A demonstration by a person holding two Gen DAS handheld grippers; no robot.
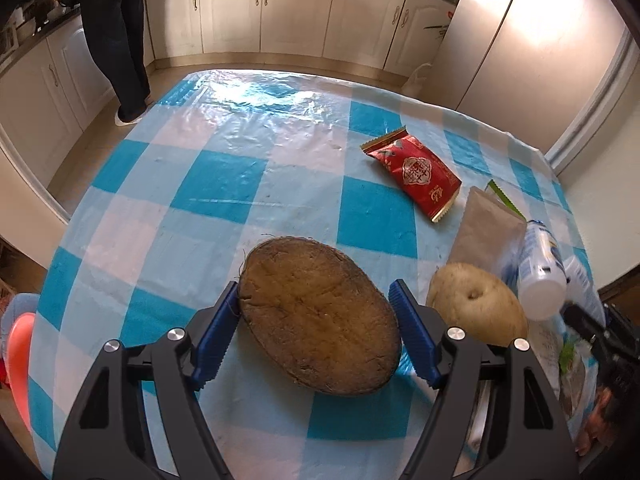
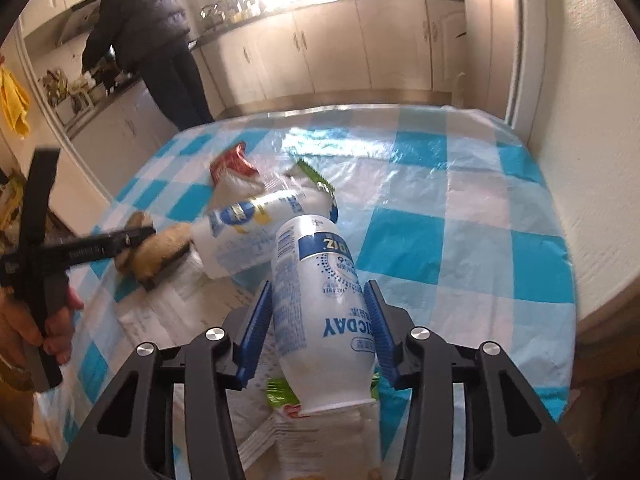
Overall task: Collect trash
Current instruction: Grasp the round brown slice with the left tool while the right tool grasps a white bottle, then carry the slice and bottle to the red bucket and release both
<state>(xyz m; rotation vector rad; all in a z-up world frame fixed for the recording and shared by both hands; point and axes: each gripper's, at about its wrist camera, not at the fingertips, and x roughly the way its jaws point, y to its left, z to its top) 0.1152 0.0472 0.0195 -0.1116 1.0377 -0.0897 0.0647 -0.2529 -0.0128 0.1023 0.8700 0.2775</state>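
My left gripper (image 1: 316, 300) is shut on a brown coconut shell half (image 1: 320, 316), held just above the checked tablecloth (image 1: 224, 176). My right gripper (image 2: 318, 300) is shut on a white and blue plastic bottle (image 2: 320, 304), held upside down over a flat white bag (image 2: 320, 440). The bottle also shows in the left wrist view (image 1: 542, 272). A red snack wrapper (image 1: 416, 172), a silver-grey wrapper (image 1: 488, 228) with a green edge, and a pale round fruit (image 1: 476, 308) lie on the table. A second bottle (image 2: 248, 228) lies beyond the held one.
A person (image 2: 152, 40) in dark clothes stands at the kitchen counter on the far left. White cabinets (image 1: 296, 8) run along the back. A wall (image 2: 580, 120) borders the table's right side. A red stool (image 1: 18, 360) stands at the lower left.
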